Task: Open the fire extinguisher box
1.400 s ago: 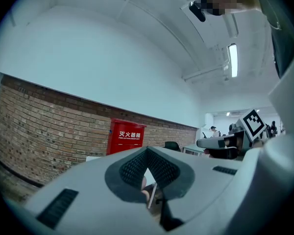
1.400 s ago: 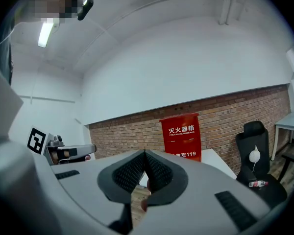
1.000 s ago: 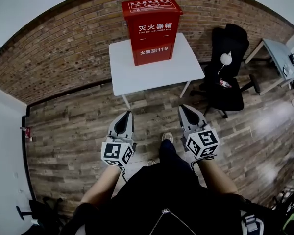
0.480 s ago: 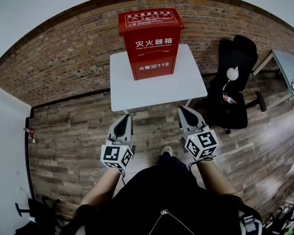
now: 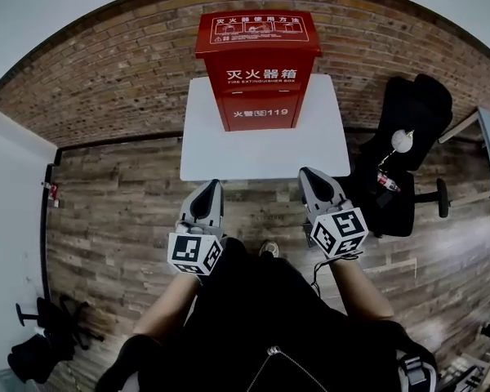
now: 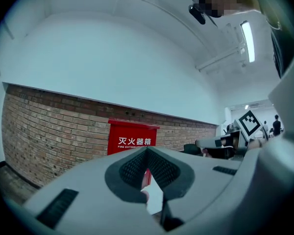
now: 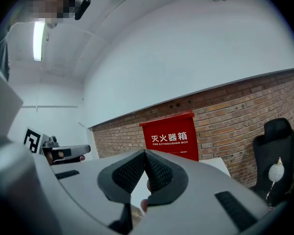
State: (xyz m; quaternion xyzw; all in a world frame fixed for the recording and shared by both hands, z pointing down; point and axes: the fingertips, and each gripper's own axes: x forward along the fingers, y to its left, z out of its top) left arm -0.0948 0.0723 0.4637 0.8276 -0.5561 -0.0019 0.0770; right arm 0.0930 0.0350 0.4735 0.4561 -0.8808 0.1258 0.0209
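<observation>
A red fire extinguisher box [image 5: 258,68] with white lettering stands upright on a small white table [image 5: 265,141] against a brick wall, its lid down. It also shows ahead as the red box [image 6: 132,140] in the left gripper view and the red box [image 7: 170,136] in the right gripper view. My left gripper [image 5: 213,186] and right gripper [image 5: 306,175] hang side by side just short of the table's near edge, well short of the box. Both are shut with nothing between the jaws.
A black office chair [image 5: 400,158] with a white round thing on it stands right of the table. The floor is wood planks. A white wall [image 5: 8,219] runs along the left, with dark items [image 5: 41,333] at its foot.
I have stepped closer: the table and box have grown and shifted toward the middle of the head view. Both grippers stay shut and keep their places before me.
</observation>
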